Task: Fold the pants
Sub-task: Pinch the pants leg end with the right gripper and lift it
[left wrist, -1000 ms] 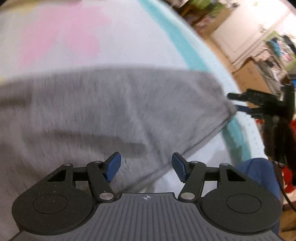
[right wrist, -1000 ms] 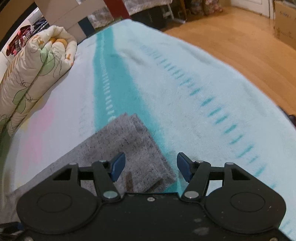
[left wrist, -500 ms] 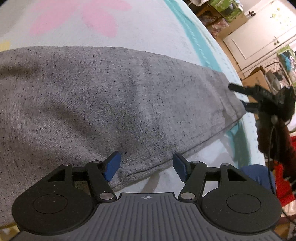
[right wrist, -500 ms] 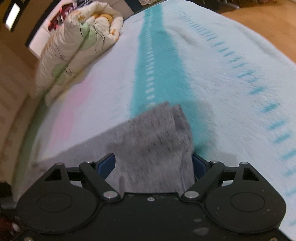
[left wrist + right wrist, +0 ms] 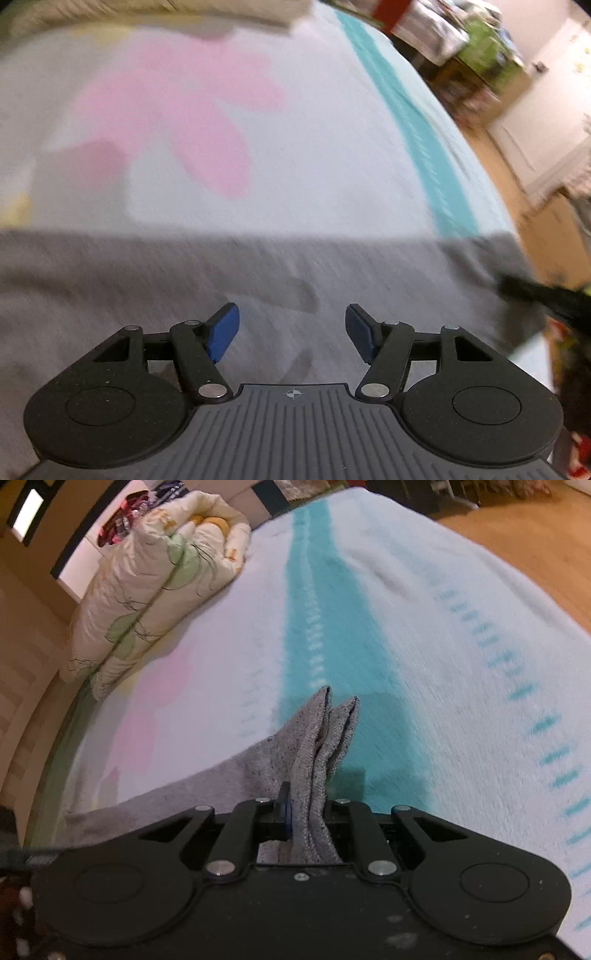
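Grey pants (image 5: 184,273) lie flat across the bed. My left gripper (image 5: 291,332) is open just above the cloth, holding nothing. In the right wrist view my right gripper (image 5: 308,812) is shut on the end of the pants (image 5: 321,738), whose two layered edges stick up past the jaws. The rest of the grey cloth trails off to the left. The right gripper also shows as a dark blurred shape at the right edge of the left wrist view (image 5: 543,295).
The bed is covered by a pale blanket (image 5: 461,627) with a teal stripe (image 5: 332,620) and pink flower shapes (image 5: 177,122). A rolled quilt (image 5: 159,579) lies at the bed's far left. Wooden floor (image 5: 535,542) is beyond the bed's right edge.
My right gripper has closed on the pants' end and lifted it slightly. My left gripper moved forward over the cloth and stayed open.
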A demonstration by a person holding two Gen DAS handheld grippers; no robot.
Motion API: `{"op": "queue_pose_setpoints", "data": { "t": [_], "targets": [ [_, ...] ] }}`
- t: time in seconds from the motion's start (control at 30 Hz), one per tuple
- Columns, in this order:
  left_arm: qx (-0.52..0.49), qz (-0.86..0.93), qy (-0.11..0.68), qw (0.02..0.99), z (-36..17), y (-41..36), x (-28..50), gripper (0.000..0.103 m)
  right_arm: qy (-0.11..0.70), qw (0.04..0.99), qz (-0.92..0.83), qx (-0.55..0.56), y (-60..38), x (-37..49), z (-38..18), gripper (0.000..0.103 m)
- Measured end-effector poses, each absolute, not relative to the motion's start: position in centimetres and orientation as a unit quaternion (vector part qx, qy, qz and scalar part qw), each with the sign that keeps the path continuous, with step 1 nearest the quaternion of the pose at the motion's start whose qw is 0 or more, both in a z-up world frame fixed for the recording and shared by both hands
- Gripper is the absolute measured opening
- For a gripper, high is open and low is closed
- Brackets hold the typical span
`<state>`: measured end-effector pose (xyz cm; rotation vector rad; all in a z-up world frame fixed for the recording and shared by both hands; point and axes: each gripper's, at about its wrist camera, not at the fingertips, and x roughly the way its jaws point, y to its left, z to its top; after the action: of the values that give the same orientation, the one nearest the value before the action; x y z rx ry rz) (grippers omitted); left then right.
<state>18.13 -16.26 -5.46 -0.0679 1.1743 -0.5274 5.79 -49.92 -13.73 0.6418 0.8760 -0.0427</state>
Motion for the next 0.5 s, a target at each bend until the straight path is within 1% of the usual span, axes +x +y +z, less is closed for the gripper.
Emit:
{"op": "queue_pose_setpoints", "data": {
  "t": [0.1,0.2,0.3,0.33,0.4,0.5],
  "targets": [
    [-0.032,-0.233,0.558,0.796,-6.3,-16.5,18.6,0.062,0.408,0.864,-0.013,0.294,-49.4,5.8,-11.7,0.012],
    [0.013,-0.240,0.562,0.792,-7.8,-17.9,18.1,0.063,0.401,0.869,-0.004,0.291,-48.7,5.7,-9.7,0.012],
    [0.038,-0.252,0.558,0.790,-7.7,-18.9,17.7,0.074,0.393,0.874,0.004,0.285,-47.5,5.8,-7.4,0.012],
    [0.042,-0.255,0.558,0.789,-7.7,-19.1,17.7,0.074,0.390,0.875,0.009,0.285,-47.0,5.6,-6.7,0.012],
    [0.018,-0.260,0.557,0.789,-7.3,-18.3,18.1,0.073,0.387,0.877,0.021,0.282,-45.6,5.7,-4.9,0.012],
    [-0.040,-0.258,0.554,0.790,-6.5,-14.9,17.8,0.073,0.384,0.881,0.044,0.273,-42.6,6.0,-2.3,0.012]
  ]
}}
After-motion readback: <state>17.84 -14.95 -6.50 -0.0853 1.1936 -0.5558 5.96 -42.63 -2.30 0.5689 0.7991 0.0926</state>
